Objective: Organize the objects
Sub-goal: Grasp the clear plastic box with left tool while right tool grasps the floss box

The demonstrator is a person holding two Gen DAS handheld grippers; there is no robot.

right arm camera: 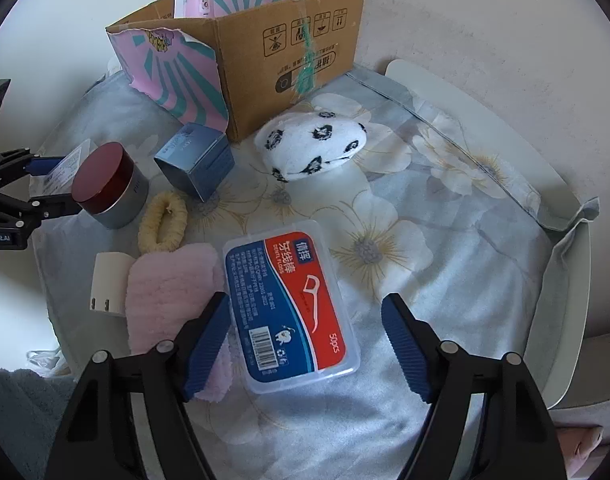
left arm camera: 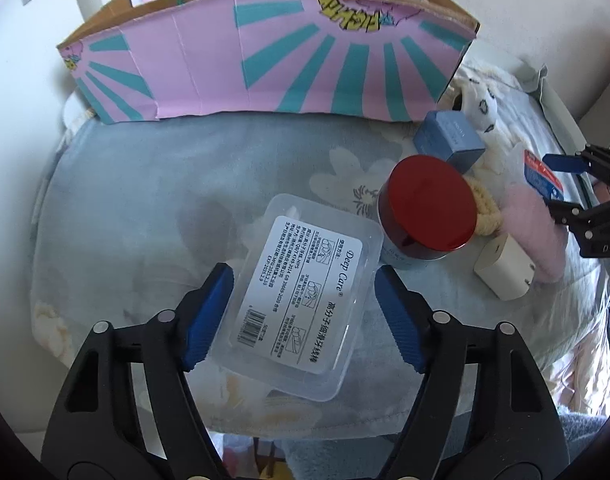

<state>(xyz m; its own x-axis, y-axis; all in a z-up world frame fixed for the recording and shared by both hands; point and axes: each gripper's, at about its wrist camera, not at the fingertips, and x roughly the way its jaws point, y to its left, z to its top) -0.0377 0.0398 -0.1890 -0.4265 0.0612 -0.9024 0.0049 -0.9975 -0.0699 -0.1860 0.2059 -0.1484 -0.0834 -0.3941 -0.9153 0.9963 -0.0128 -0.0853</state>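
left gripper (left arm camera: 301, 316) straddles the clear floss box (left arm camera: 301, 300); right gripper (right arm camera: 305, 344) straddles the red-blue floss box (right arm camera: 291, 306).

left: jaws part open, left pad looks at the box edge, right pad apart, so no firm hold. right: left pad at or just over the box's edge, right pad clear; contact hard to tell, no grip. both boxes lie flat on the floral cloth (right arm camera: 445, 264). count: two floss boxes, one red-lidded jar (left arm camera: 429, 210), one blue carton (right arm camera: 197, 160), one cream scrunchie (right arm camera: 161, 224), one pink fluffy item (right arm camera: 173, 292) partly under the right finger, one white charger (left arm camera: 505, 268), one spotted plush (right arm camera: 313, 146), one cardboard box (right arm camera: 265, 68), inside hidden.
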